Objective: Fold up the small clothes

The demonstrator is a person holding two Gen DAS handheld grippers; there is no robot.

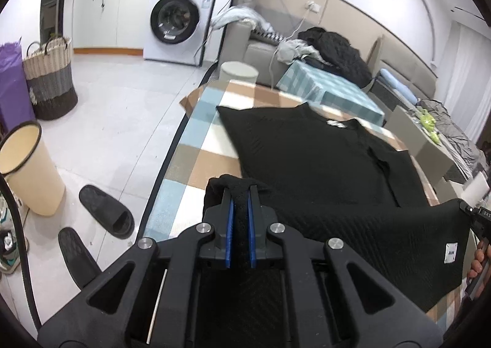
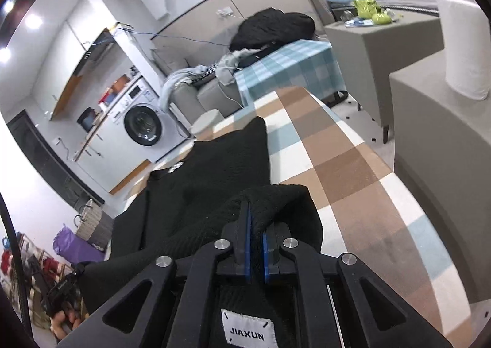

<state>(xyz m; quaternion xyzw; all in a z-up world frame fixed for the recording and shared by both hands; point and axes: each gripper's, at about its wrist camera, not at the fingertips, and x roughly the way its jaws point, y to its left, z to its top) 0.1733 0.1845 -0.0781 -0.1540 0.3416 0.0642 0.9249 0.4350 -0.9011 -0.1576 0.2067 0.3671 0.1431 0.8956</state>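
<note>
While both grippers pinch it, shirt (image 1: pixel 307 157) lies lengthwise.

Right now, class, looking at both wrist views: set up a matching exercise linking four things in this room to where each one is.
Things:
1. black top
2. washing machine
3. paper towel roll
4. slipper

Places:
A. on the floor beside the table
B. under the counter
C. on the checked tablecloth, hem clamped by the left gripper and right gripper
D. on a grey block

Pairs: 1-C, 2-B, 3-D, 4-A
</note>
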